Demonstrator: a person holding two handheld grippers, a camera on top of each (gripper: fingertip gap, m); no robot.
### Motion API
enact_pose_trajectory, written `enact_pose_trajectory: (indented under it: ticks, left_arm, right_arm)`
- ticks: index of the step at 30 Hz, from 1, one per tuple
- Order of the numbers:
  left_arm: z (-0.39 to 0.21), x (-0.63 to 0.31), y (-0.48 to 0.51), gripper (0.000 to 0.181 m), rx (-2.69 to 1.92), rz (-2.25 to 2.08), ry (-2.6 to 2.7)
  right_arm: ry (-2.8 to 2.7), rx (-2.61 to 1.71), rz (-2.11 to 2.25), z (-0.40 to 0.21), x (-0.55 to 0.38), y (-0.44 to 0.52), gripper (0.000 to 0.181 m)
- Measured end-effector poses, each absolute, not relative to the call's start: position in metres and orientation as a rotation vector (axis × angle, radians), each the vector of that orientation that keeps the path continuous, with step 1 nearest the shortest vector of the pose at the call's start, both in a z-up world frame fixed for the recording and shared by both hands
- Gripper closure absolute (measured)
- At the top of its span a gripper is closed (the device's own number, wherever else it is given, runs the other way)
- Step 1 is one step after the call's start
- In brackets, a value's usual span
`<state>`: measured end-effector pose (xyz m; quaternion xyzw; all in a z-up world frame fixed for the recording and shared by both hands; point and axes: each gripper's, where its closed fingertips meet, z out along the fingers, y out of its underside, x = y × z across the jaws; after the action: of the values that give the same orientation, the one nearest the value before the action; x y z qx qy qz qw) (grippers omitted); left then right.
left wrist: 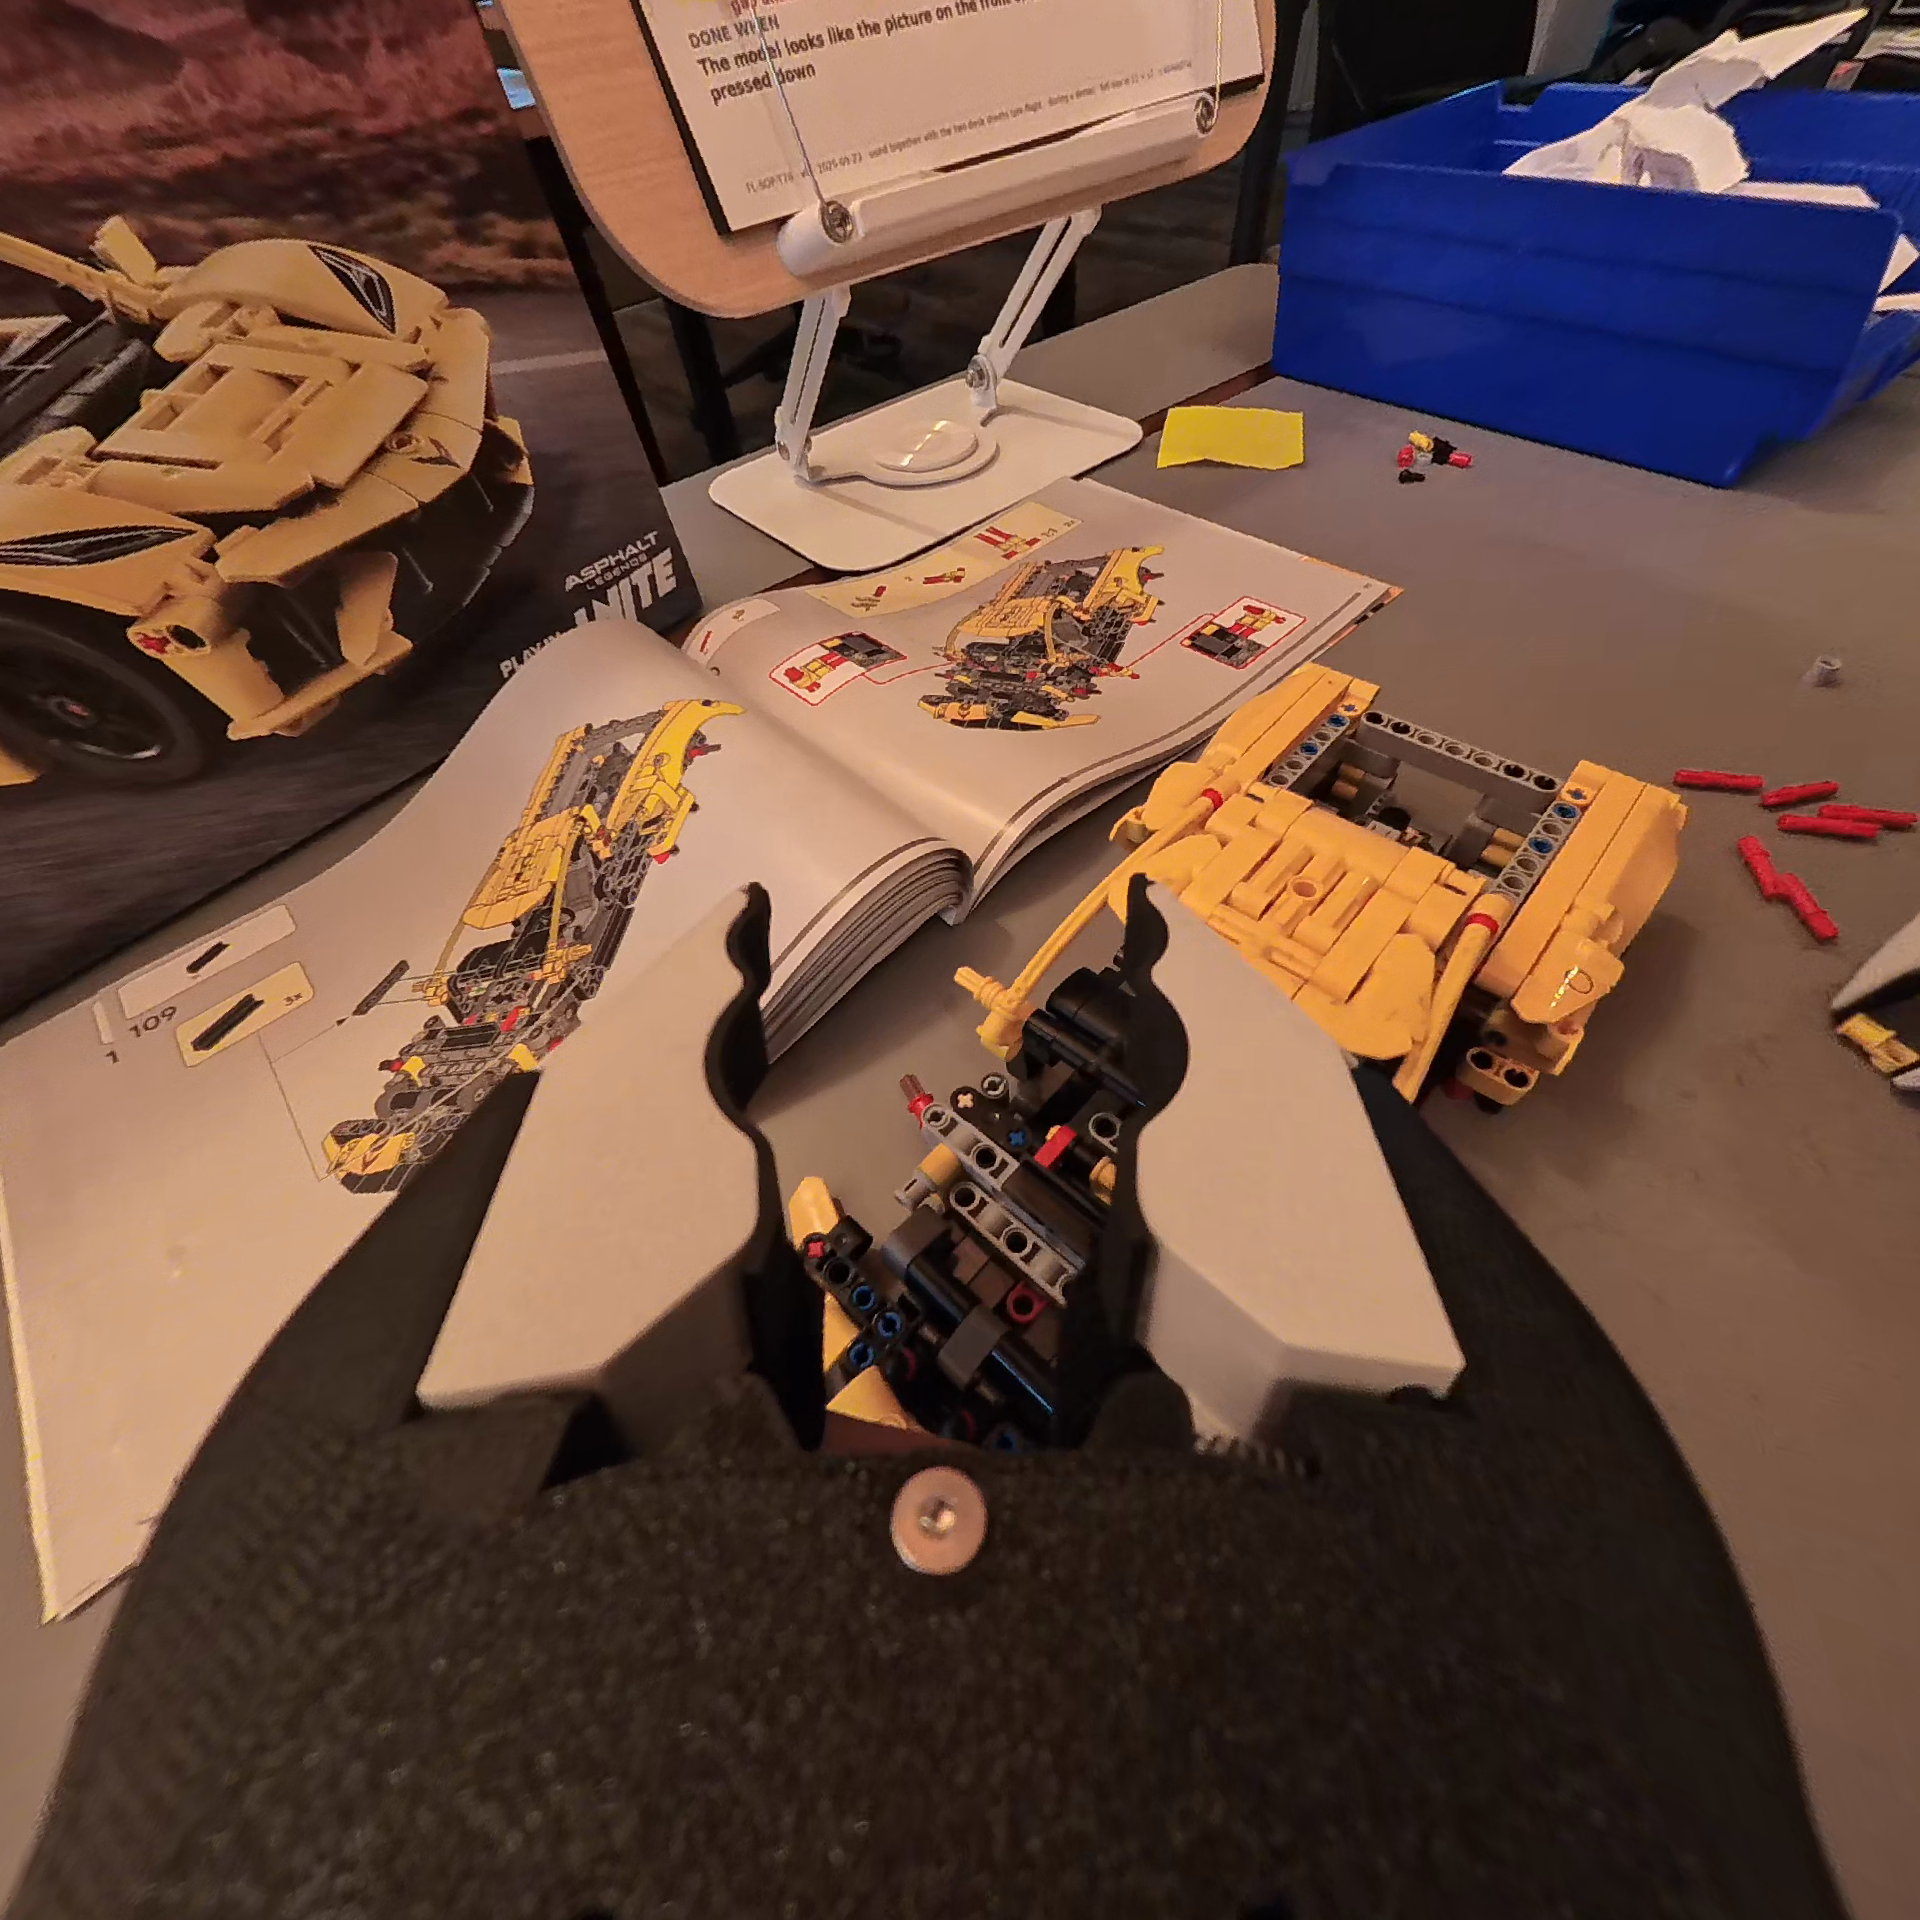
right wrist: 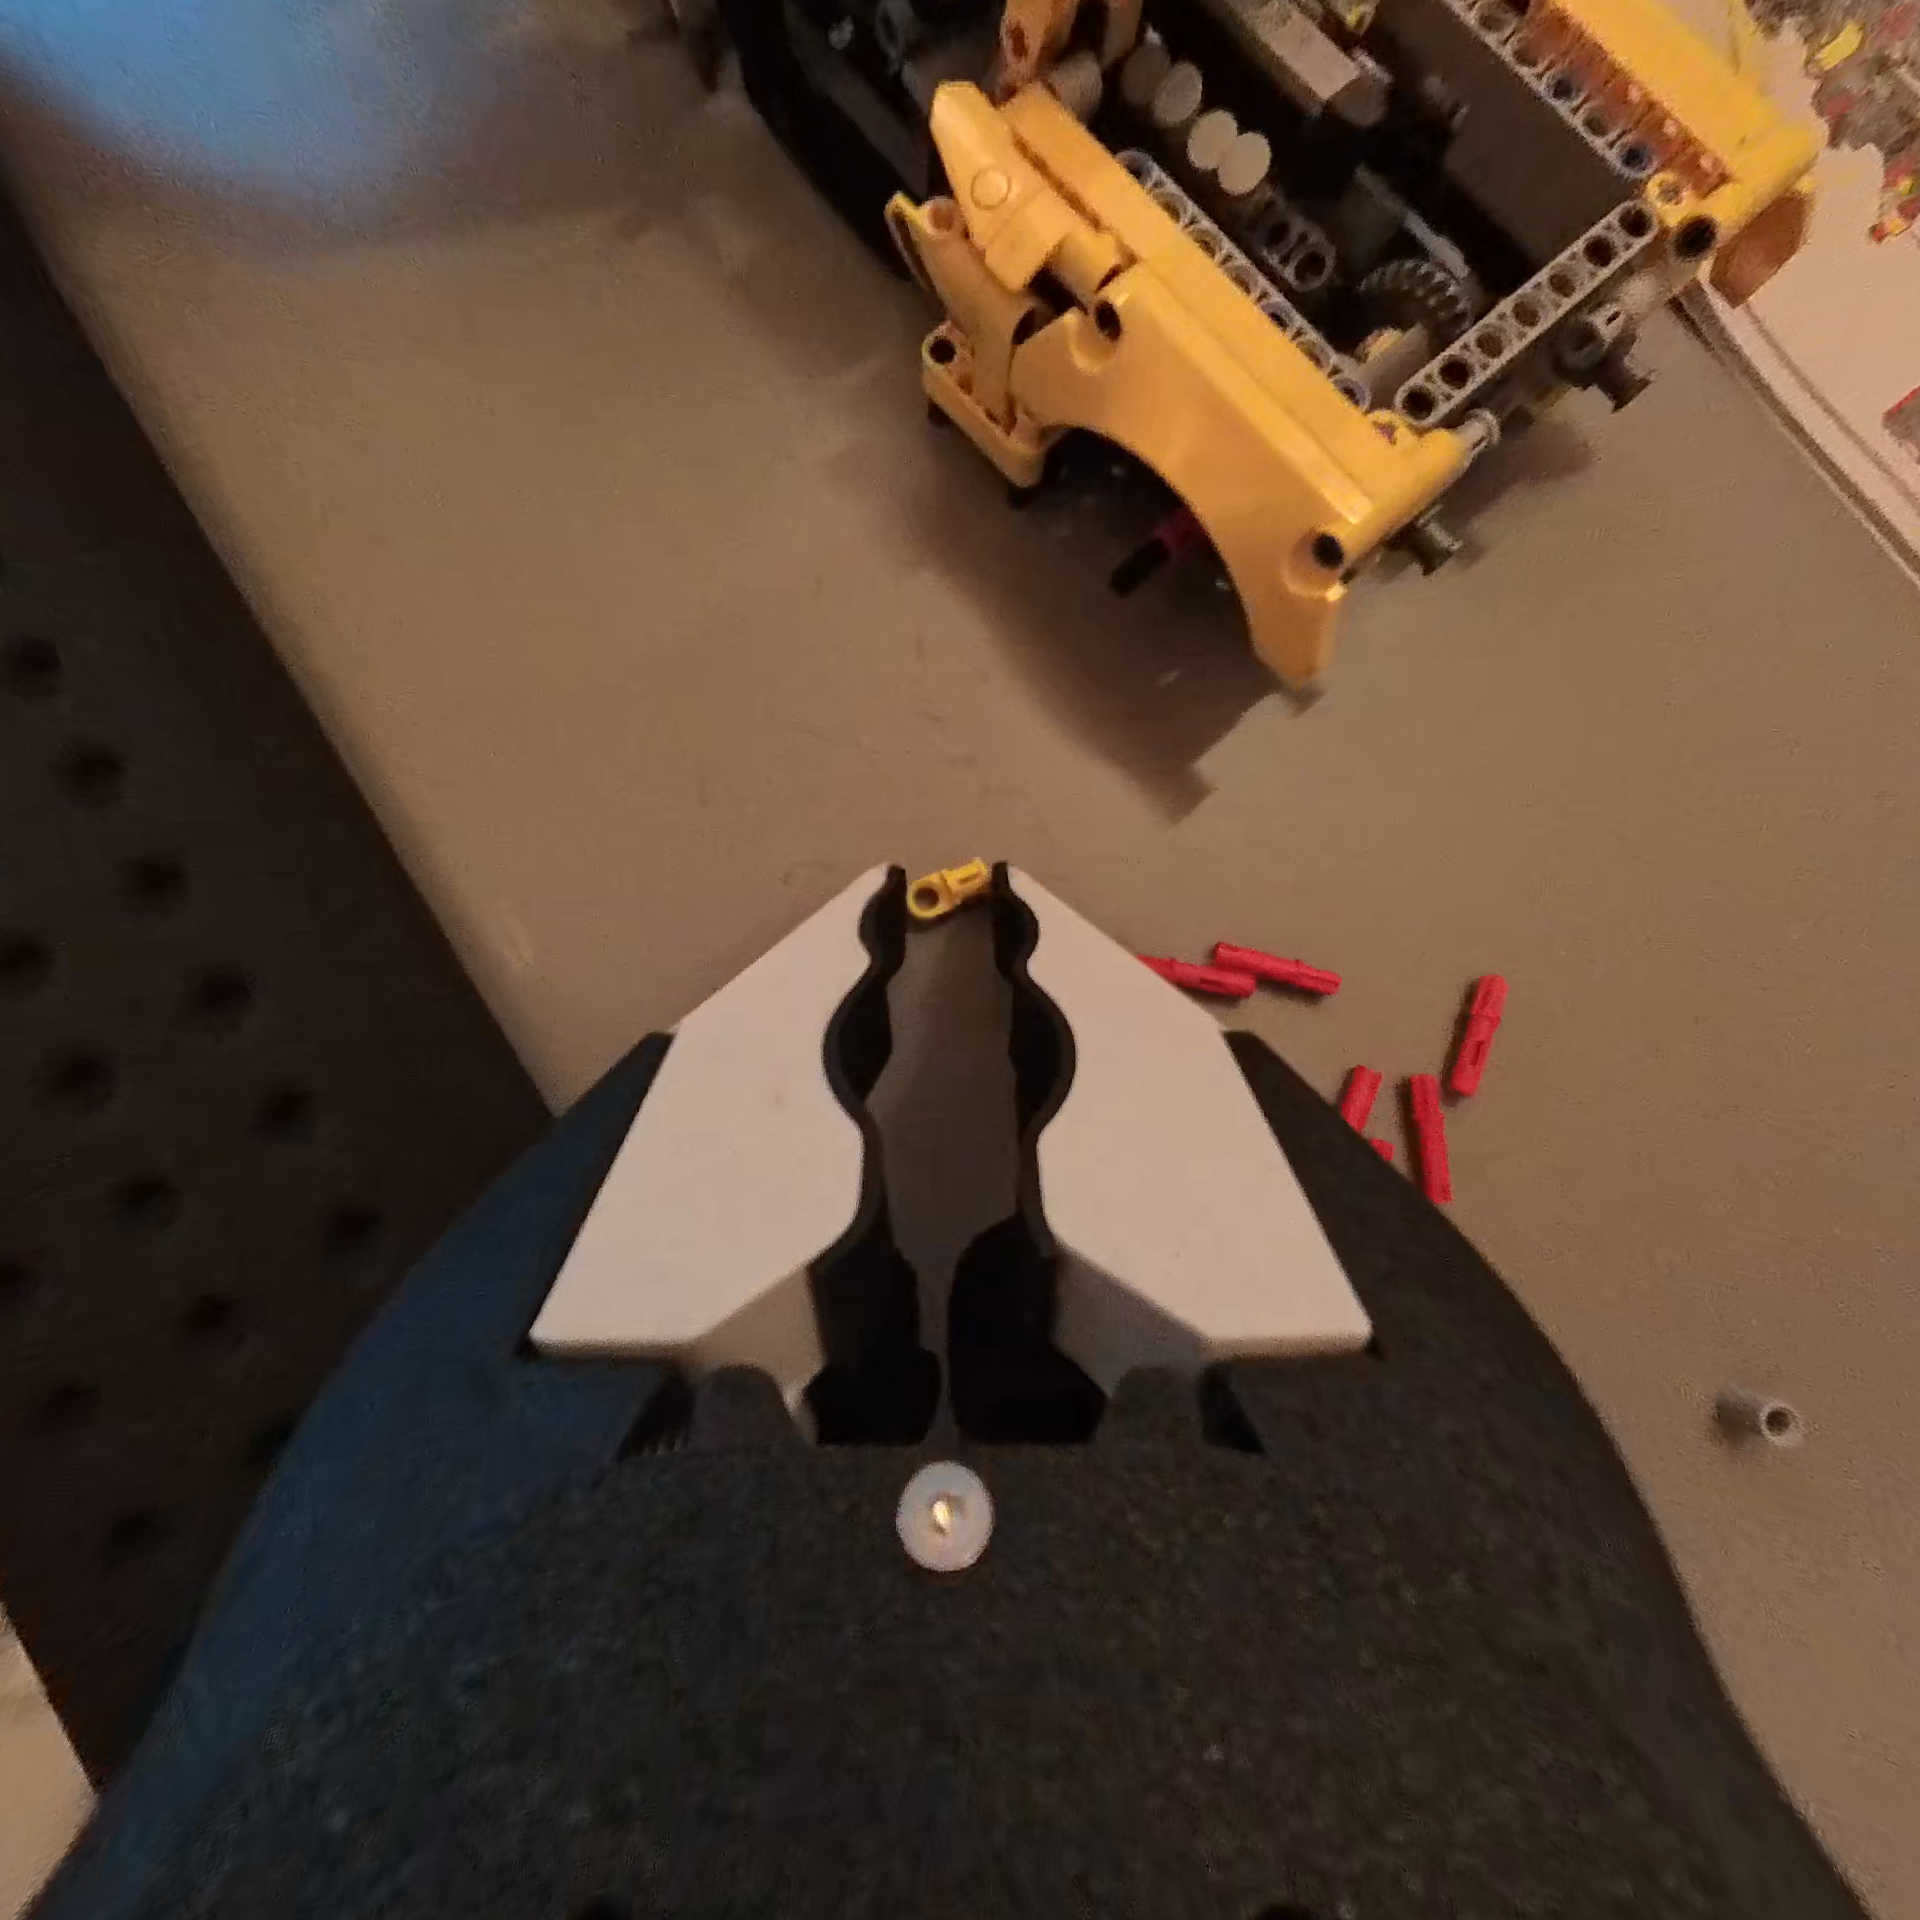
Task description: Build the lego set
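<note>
Grey table [left wrist: 1558, 1299], open manual [left wrist: 727, 810], red pins [right wrist: 1423, 1060]

Your open instruction booklet [left wrist: 831, 790] carries a printed step number and small part-count figures at the lower left corner of its left page, beside little boxed part drawings, with more tiny figures in the callout boxes on its right page. Left of the booklet, the box [left wrist: 260, 468] bears white brand-style lettering at its lower right corner. Behind the booklet, the sheet [left wrist: 935, 94] on the stand [left wrist: 914, 457] shows dark printed lines above a row of fine print.
</note>
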<state>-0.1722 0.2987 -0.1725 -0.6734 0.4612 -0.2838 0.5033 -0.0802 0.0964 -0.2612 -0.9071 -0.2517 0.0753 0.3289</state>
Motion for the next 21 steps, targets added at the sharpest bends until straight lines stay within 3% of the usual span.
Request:
enact_pose_trajectory:
  ticks: [3, 6, 7, 13, 21]
  left_arm:
    - [-0.172, -0.174, 0.3, 0.113, -1.637, -0.694, 1.1]
    - [-0.17, -0.177, 0.303, 0.113, -1.646, -0.708, 1.073]
    - [-0.169, -0.178, 0.304, 0.114, -1.649, -0.716, 1.063]
    - [-0.167, -0.178, 0.303, 0.12, -1.674, -0.794, 1.032]
    - [-0.167, -0.178, 0.304, 0.121, -1.59, -0.662, 1.082]
  right_arm:
    - [-0.607, -2.38, 0.29, -0.262, -0.081, 0.097, 0.165]
    - [-0.578, -2.381, 0.35, -0.256, -0.076, 0.092, 0.137]
    - [-0.564, -2.366, 0.333, -0.251, -0.069, 0.09, 0.136]
    - [-0.338, -2.368, 0.164, -0.239, 0.011, 0.08, 0.146]
    - [-0.423, -2.431, 0.197, -0.246, 0.009, 0.046, 0.154]
